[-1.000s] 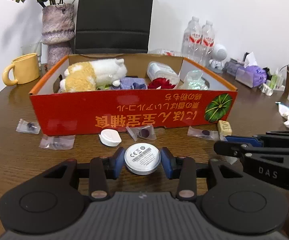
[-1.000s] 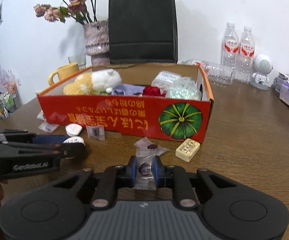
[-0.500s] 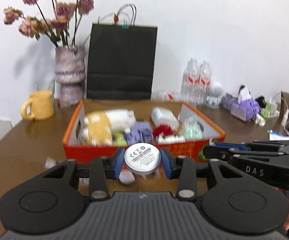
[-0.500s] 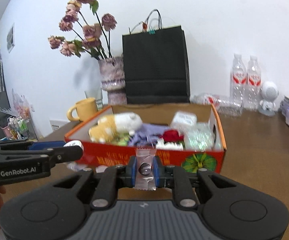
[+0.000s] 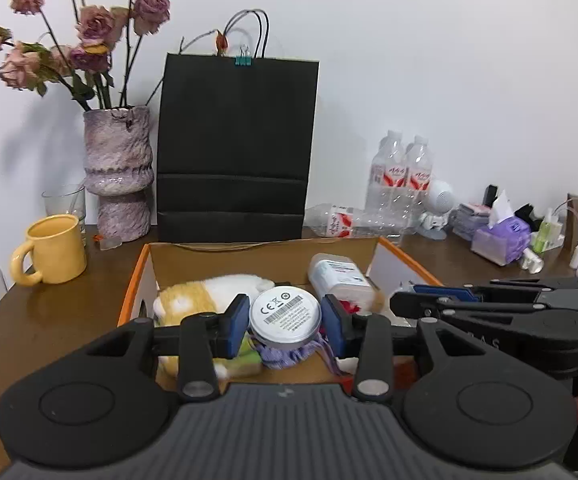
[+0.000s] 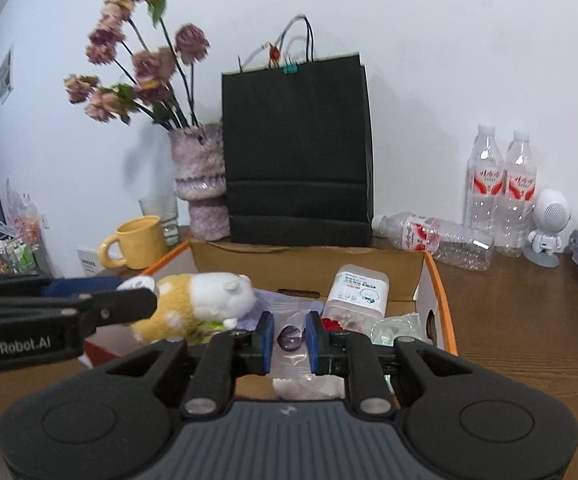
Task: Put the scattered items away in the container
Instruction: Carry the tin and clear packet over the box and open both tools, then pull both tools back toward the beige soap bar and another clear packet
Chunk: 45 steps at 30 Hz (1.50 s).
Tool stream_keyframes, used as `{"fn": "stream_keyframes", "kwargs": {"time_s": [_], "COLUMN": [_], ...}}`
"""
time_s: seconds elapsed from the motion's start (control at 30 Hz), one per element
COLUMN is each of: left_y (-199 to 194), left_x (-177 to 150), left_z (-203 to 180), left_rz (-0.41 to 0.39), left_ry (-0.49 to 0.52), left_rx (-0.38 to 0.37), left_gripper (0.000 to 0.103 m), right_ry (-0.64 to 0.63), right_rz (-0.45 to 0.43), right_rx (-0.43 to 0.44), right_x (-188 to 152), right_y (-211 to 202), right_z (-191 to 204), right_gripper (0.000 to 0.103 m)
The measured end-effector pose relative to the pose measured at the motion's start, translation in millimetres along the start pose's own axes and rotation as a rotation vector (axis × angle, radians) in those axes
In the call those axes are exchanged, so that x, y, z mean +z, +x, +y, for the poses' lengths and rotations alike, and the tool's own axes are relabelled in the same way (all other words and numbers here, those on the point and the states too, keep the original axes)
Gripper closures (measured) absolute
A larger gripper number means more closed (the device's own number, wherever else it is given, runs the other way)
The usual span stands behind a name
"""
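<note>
My left gripper [image 5: 285, 322] is shut on a round white disc [image 5: 285, 315] with a barcode label, held above the orange cardboard box [image 5: 135, 276]. My right gripper [image 6: 291, 338] is shut on a small clear packet [image 6: 292, 340] with a dark sweet inside, also over the box [image 6: 443, 304]. In the box lie a yellow-and-white plush toy [image 6: 205, 300], a white plastic bottle [image 6: 359, 290], purple cloth [image 5: 289, 354] and something red. The right gripper shows at the right of the left wrist view [image 5: 399, 302]; the left one shows at the left of the right wrist view [image 6: 145, 294].
Behind the box stand a black paper bag [image 5: 235, 148], a vase of dried roses [image 5: 119, 172], a yellow mug [image 5: 55, 248] and a glass. Water bottles [image 5: 403, 182], a lying bottle [image 6: 437, 240], a small white robot figure [image 6: 547, 226] and a purple tissue pack [image 5: 499, 238] crowd the right.
Both grippers have risen from the tabletop and moved forward over the box, each keeping its hold. The loose items in front of the box have dropped out of view.
</note>
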<state>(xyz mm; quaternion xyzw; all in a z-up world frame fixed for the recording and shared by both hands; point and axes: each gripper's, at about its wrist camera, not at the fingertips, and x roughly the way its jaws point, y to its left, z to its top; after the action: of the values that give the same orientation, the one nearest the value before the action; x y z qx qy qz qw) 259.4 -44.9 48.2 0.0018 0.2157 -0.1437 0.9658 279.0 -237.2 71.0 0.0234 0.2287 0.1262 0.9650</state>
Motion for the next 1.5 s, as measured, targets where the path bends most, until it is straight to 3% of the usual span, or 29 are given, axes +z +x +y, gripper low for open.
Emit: {"fn": "stream_keyframes", "kwargs": {"time_s": [0.4, 0.5, 0.53, 0.57, 0.7, 0.77, 0.8, 1.03, 1.2, 1.5], "left_y": [75.1, 81.3, 80.7, 78.3, 65.4, 60.2, 57.8, 25.0, -12.4, -65.0], "left_x": [-7.8, -9.4, -8.9, -8.1, -0.7, 1.6, 1.6, 1.1, -7.7, -47.9], "left_z": [12.9, 15.2, 17.1, 19.5, 25.5, 25.3, 24.4, 23.3, 38.5, 64.6], "left_rz": [0.078, 0.104, 0.105, 0.098, 0.053, 0.036, 0.032, -0.015, -0.057, 0.011], "left_ry": [-0.019, -0.017, -0.023, -0.03, -0.047, -0.045, -0.043, -0.046, -0.083, -0.095], "left_rx": [-0.052, -0.066, -0.068, -0.07, -0.053, -0.041, -0.035, -0.026, 0.024, 0.124], "left_gripper": [0.062, 0.06, 0.057, 0.056, 0.041, 0.035, 0.03, 0.019, 0.017, 0.017], "right_ry": [-0.024, -0.02, -0.016, -0.014, -0.01, -0.015, -0.021, -0.059, -0.048, -0.056], "right_rz": [0.11, 0.131, 0.138, 0.147, 0.14, 0.12, 0.107, 0.045, 0.015, 0.024], "right_rx": [0.015, 0.026, 0.03, 0.033, 0.036, 0.035, 0.032, 0.02, -0.011, -0.071], "right_x": [-4.8, -4.4, -4.8, -5.2, -4.6, -2.2, -1.5, 0.7, -6.0, -37.4], "right_y": [70.2, 80.0, 82.4, 84.3, 78.6, 71.9, 68.4, 35.0, 0.9, -52.8], "right_z": [-14.5, -17.4, -18.6, -19.5, -20.8, -18.8, -17.3, -7.6, -14.8, -28.8], "right_gripper": [0.087, 0.084, 0.075, 0.066, 0.054, 0.04, 0.038, 0.028, 0.028, 0.028]}}
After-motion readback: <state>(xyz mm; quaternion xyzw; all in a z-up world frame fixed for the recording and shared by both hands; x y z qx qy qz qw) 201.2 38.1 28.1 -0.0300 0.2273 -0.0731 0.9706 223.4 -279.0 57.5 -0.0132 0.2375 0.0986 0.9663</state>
